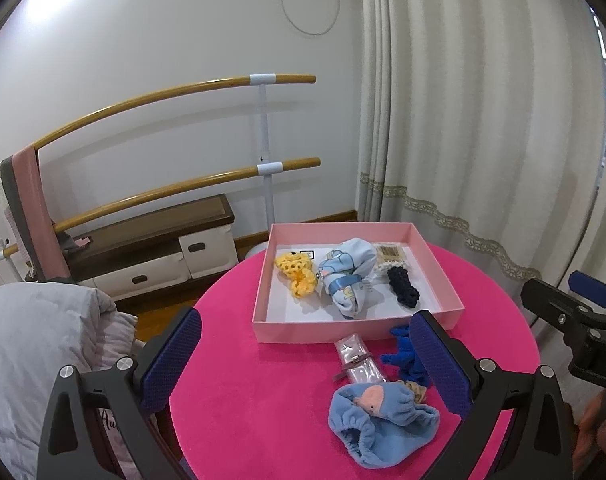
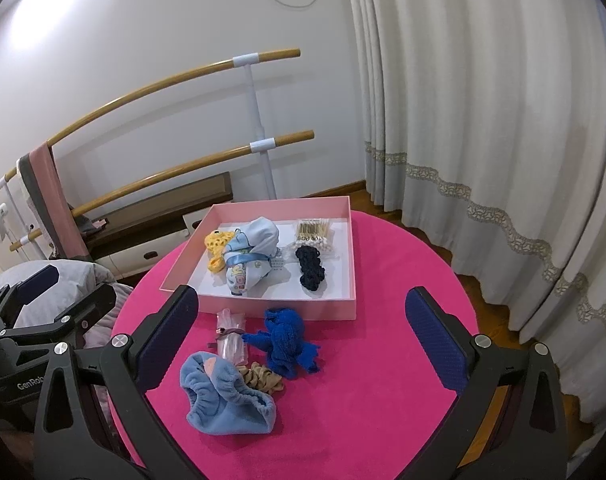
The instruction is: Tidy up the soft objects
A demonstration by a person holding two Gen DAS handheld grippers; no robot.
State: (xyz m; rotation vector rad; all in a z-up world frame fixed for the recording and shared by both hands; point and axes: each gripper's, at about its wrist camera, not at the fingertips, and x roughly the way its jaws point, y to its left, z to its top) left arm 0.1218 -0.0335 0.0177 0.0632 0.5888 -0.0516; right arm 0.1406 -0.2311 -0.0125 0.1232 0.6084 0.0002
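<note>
Both hand-held grippers hover with fingers spread wide, holding and touching nothing: the left hand-held gripper (image 1: pixel 307 360) low in its frame, the right hand-held gripper (image 2: pixel 303 344) likewise. On the pink tabletop (image 2: pixel 383 380), the light-blue cloth (image 2: pixel 227 396) lies just below centre, long axis running lower right. The dark-blue cloth (image 2: pixel 285 342) sits beside it, near the pink box (image 2: pixel 263 307) at centre.

Place: room in a home
Wall fixture: double wooden barre (image 1: pixel 175 92)
Window side: cream floor-length curtains (image 2: pixel 483 100)
Storage: low drawer bench (image 1: pixel 151 248)
Floor: wood
Bedding: grey quilt (image 1: pixel 35 340)
</note>
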